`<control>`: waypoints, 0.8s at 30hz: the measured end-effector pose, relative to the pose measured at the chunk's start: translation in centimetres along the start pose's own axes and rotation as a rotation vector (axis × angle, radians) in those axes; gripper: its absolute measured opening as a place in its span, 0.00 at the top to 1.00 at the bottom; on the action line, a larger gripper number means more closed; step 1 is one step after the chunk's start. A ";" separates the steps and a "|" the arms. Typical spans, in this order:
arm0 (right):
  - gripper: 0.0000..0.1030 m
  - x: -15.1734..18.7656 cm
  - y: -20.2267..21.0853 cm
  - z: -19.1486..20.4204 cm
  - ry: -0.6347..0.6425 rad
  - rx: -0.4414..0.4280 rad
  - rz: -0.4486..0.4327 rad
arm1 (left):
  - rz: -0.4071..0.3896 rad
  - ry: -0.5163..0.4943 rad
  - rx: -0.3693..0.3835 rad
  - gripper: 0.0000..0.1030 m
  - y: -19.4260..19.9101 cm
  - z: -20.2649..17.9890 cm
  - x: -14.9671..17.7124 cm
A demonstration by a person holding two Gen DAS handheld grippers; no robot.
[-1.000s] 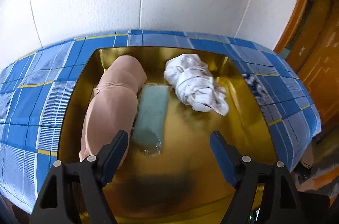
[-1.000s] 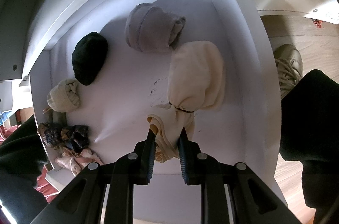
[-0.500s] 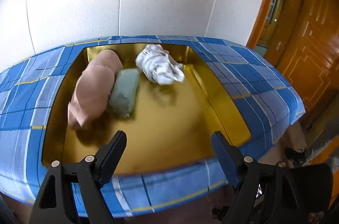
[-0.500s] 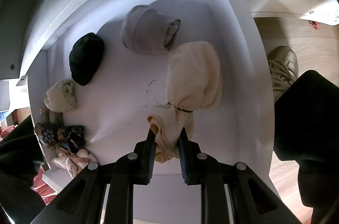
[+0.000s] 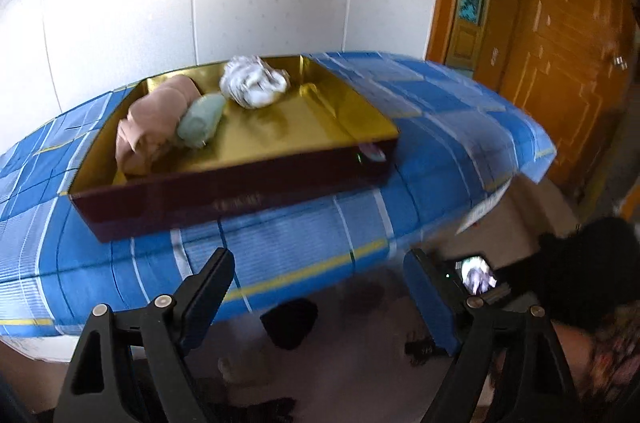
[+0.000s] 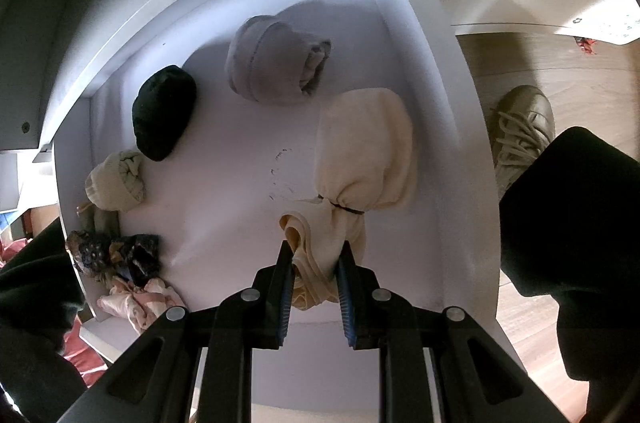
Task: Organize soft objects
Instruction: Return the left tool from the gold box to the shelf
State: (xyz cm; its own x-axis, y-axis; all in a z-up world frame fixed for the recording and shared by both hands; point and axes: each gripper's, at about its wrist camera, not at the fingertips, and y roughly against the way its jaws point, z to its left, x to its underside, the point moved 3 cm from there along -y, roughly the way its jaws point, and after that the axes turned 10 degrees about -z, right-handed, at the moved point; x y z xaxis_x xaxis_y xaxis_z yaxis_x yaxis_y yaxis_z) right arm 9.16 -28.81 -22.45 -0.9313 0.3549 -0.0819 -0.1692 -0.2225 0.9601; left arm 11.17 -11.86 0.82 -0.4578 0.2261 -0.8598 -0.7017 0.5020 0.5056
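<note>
Cream bundle (image 6: 362, 151), tied with a dark band, lies inside the white drawer (image 6: 452, 127), to the right of the black roll (image 6: 164, 111) and grey roll (image 6: 276, 67), apparently so each roll keeps its own spot. Left gripper (image 5: 318, 289): jaws wide, just been opening, nothing between them, facing the gold tray (image 5: 352, 103). Right gripper (image 6: 314, 265): jaws pinched on the bundle's loose tail.
</note>
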 end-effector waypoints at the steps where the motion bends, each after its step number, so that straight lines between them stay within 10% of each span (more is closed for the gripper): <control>1: 0.82 0.0 0.0 0.0 0.001 0.000 -0.001 | 0.006 -0.014 0.001 0.16 -0.1 -0.3 0.5; 24: 0.82 0.1 1.1 0.0 0.018 -0.006 -0.030 | 0.344 -0.129 -0.005 0.16 -8.7 -2.4 10.8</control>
State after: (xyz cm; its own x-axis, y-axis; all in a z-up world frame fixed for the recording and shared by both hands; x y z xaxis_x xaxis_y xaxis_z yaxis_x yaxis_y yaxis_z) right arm 8.87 -28.99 -21.44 -0.9316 0.3448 -0.1152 -0.1986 -0.2173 0.9557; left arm 11.00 -15.81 -12.72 -0.5948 0.4851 -0.6410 -0.5212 0.3744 0.7669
